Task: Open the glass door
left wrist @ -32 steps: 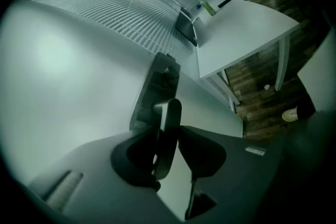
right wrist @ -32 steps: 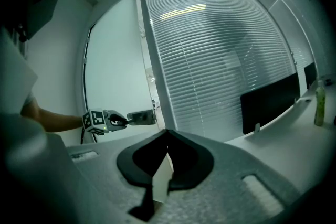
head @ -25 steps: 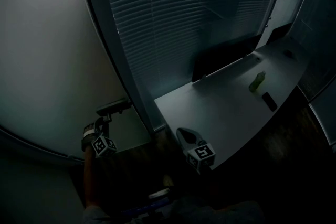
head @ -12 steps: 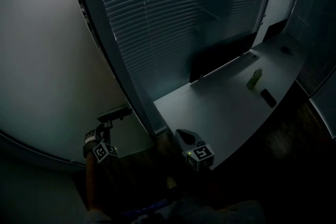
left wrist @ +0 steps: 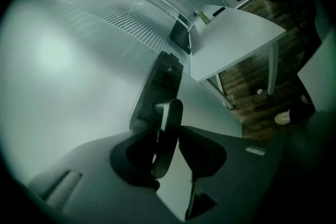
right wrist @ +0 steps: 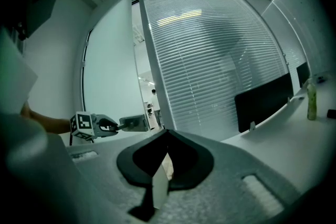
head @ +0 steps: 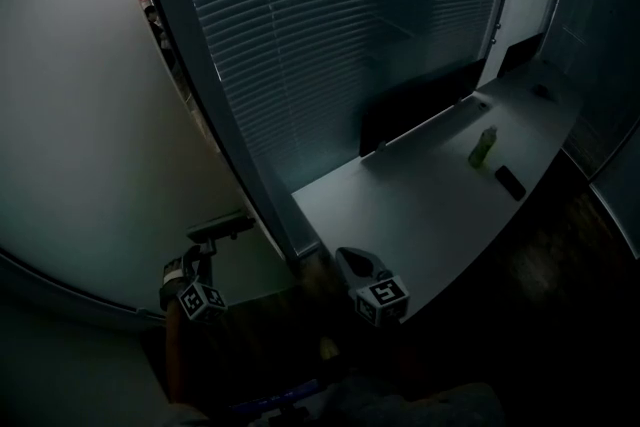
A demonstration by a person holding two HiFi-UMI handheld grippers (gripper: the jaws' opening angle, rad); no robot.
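The glass door (head: 90,115) is a frosted panel with a grey lever handle (head: 222,226) at its edge. My left gripper (head: 200,260) is shut on that handle. In the left gripper view the lever (left wrist: 170,113) runs between the two dark jaws of the left gripper (left wrist: 169,136). The right gripper view shows the left gripper (right wrist: 113,125) holding the handle (right wrist: 134,123) next to a bright gap at the door's edge. My right gripper (head: 352,260) hangs near the desk corner, shut and empty, its jaw tips meeting (right wrist: 167,136).
A metal door post (head: 215,105) and a glass wall with blinds (head: 350,35) stand right of the door. A white desk (head: 420,205) carries a green bottle (head: 483,146), a dark phone (head: 510,182) and a black screen (head: 420,110). A person (right wrist: 153,93) stands far beyond the gap.
The gap between door edge and post has widened at the upper left. My left gripper has moved with the handle, a little lower in the head view. The right gripper stays put.
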